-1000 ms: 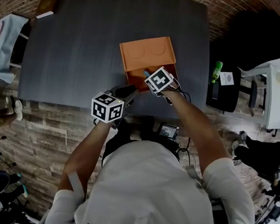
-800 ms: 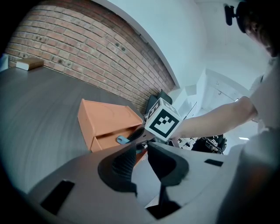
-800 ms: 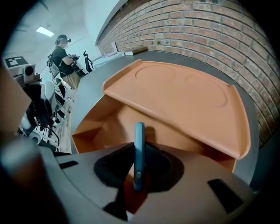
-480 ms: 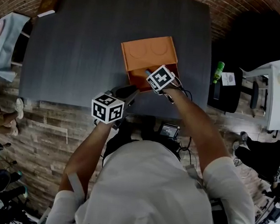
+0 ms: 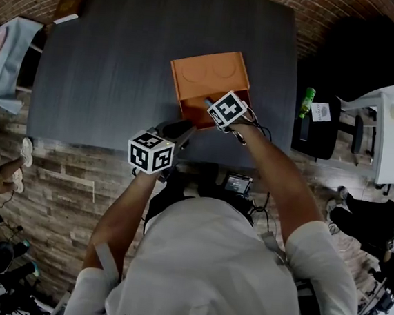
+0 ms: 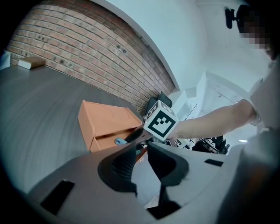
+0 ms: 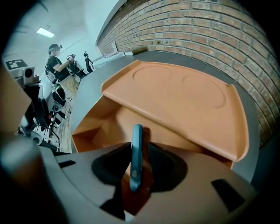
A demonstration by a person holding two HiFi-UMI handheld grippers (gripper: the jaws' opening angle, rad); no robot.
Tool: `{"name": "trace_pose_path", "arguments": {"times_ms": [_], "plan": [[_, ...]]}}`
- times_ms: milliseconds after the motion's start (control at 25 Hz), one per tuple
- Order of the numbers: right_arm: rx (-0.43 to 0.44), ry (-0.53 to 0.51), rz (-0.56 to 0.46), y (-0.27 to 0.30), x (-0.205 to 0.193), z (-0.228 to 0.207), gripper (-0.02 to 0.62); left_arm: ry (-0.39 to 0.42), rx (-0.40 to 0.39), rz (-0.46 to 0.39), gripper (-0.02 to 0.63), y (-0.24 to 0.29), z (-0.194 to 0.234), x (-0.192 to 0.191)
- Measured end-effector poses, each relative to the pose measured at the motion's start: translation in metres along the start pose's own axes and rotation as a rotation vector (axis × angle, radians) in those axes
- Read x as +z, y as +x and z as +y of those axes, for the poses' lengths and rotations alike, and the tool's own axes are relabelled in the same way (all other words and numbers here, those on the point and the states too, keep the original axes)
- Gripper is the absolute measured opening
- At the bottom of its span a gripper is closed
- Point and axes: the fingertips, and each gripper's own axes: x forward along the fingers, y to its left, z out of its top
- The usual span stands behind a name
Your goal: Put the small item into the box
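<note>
A big dark table [image 5: 109,62] fills the middle of the head view, with a brick wall at its far side

On the table, close to the near edge, sits an orange box [image 5: 205,74]. Its lid is tipped up and back to the far side, so the inside is open on the near side

The right gripper [image 5: 205,104] points steeply down over that open side. Its jaws have just been opening and now stand wide apart. The left gripper [image 5: 182,128] waits near the table edge, just left of the box. Its jaws are a little apart, with nothing in them

The small item [image 7: 136,148] is a thin blue thing. It stands on end between the right jaws, right over the inside of the box [image 7: 113,127]. It leans by the left jaw, and there is a gap on its other side, so it looks let go and not squeezed

The job looks almost done. The item has been brought to the box and the grip is off. What is left is for it to drop and lie inside, and I cannot see it on the bottom yet
</note>
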Motion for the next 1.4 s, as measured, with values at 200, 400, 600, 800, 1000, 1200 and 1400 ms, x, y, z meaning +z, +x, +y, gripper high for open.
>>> {"name": "trace_pose_path", "arguments": {"times_ms": [200,400,600,800,1000,1200,1400], "plan": [[-0.003,0.007,-0.002,-0.003,0.001,-0.003,0.133,-0.002,-0.003,-0.001,0.08,0.0,-0.001,0.0],[-0.005,0.022,-0.006,-0.005,-0.002,-0.009,0.133,-0.001,-0.003,0.0,0.08,-0.001,-0.002,-0.001],[-0.007,0.041,-0.006,-0.006,-0.007,-0.013,0.135,-0.001,-0.001,0.003,0.08,-0.002,-0.004,-0.003],[-0.014,0.042,-0.016,-0.009,-0.006,-0.013,0.135,0.002,-0.005,0.002,0.08,-0.003,-0.007,-0.003],[-0.032,0.049,-0.033,-0.015,-0.008,-0.015,0.135,0.002,-0.007,-0.007,0.08,-0.005,-0.011,-0.001],[-0.051,0.057,-0.056,-0.021,-0.007,-0.018,0.135,0.005,-0.011,-0.013,0.08,-0.007,-0.013,0.001],[-0.083,0.07,-0.082,-0.028,-0.009,-0.022,0.135,0.009,-0.02,-0.019,0.08,-0.007,-0.019,0.0]]}}
